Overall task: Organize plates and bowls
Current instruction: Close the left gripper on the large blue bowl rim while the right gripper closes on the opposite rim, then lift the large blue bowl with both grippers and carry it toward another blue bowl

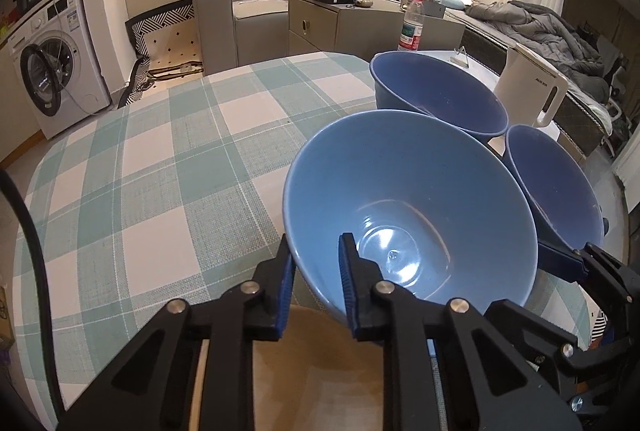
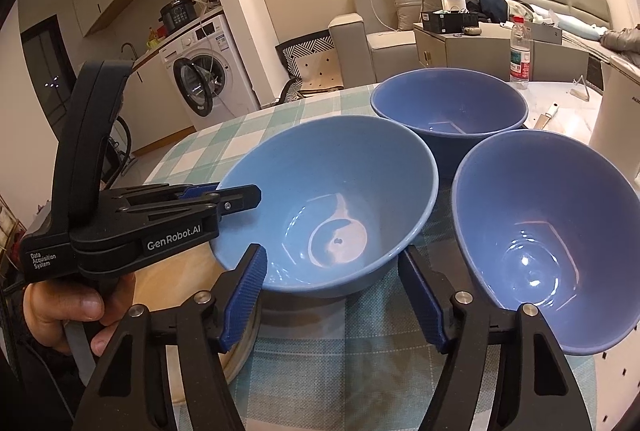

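Light-blue bowl (image 1: 408,207) sits tilted on the checked tablecloth (image 1: 152,167), leftmost of three bowls; left gripper (image 1: 316,285) is clenched on its near rim, one pad inside, one outside. Right gripper (image 2: 332,295) hangs half-open over cloth between that bowl and the near-right darker bowl (image 2: 536,231), gripping nothing. Third bowl (image 2: 448,111) sits behind.

Left hand-held gripper (image 1: 316,271): matte black plastic w/ blue ribbed pads on both fingers (image 1: 347,283), round silver screws at the linkage pivots, triangular cut-outs in the arms. Right hand-held gripper (image 2: 332,295): same build, black w/ blue textured pads and silver pivot screws. The left unit seen side-on carries white print, "GenRobot.AI" & "Data Acquisition System" (small type), a curved black handle, and a hand (image 2: 68,311) wrapped round its grip.
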`<action>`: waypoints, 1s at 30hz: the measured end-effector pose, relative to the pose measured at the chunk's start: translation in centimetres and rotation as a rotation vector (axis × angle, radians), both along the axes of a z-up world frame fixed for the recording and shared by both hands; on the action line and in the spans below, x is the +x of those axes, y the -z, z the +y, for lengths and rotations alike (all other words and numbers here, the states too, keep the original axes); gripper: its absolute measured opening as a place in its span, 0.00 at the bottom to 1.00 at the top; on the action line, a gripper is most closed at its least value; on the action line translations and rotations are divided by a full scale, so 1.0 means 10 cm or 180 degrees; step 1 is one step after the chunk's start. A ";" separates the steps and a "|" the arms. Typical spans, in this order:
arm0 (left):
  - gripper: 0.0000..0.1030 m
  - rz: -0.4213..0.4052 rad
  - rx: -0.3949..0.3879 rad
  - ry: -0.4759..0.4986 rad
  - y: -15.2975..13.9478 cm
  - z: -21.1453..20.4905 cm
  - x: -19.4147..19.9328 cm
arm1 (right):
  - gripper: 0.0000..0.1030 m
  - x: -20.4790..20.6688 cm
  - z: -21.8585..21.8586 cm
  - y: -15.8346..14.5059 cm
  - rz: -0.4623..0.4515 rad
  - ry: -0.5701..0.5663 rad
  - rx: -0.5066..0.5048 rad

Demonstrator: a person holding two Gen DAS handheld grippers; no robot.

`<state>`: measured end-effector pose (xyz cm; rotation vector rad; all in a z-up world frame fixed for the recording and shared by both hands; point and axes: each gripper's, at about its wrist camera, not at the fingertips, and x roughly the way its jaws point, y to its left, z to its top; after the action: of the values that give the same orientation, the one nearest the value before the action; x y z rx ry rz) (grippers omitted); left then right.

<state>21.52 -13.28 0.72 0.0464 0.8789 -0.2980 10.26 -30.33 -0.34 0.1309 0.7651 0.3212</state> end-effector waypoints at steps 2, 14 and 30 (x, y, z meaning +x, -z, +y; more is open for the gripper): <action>0.19 -0.0004 0.0004 0.0000 0.00 0.00 0.00 | 0.68 0.00 0.00 0.00 -0.0001 -0.0001 -0.0001; 0.19 -0.0065 0.0043 -0.0018 -0.04 0.03 -0.04 | 0.68 -0.02 0.01 -0.01 -0.0030 -0.0050 -0.0001; 0.19 -0.0224 0.0046 -0.0050 -0.21 0.06 -0.16 | 0.68 -0.13 0.00 -0.14 -0.0183 -0.0097 0.0002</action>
<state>19.88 -12.65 2.83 0.0630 0.8113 -0.2739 8.97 -30.34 1.10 0.1103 0.7105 0.3527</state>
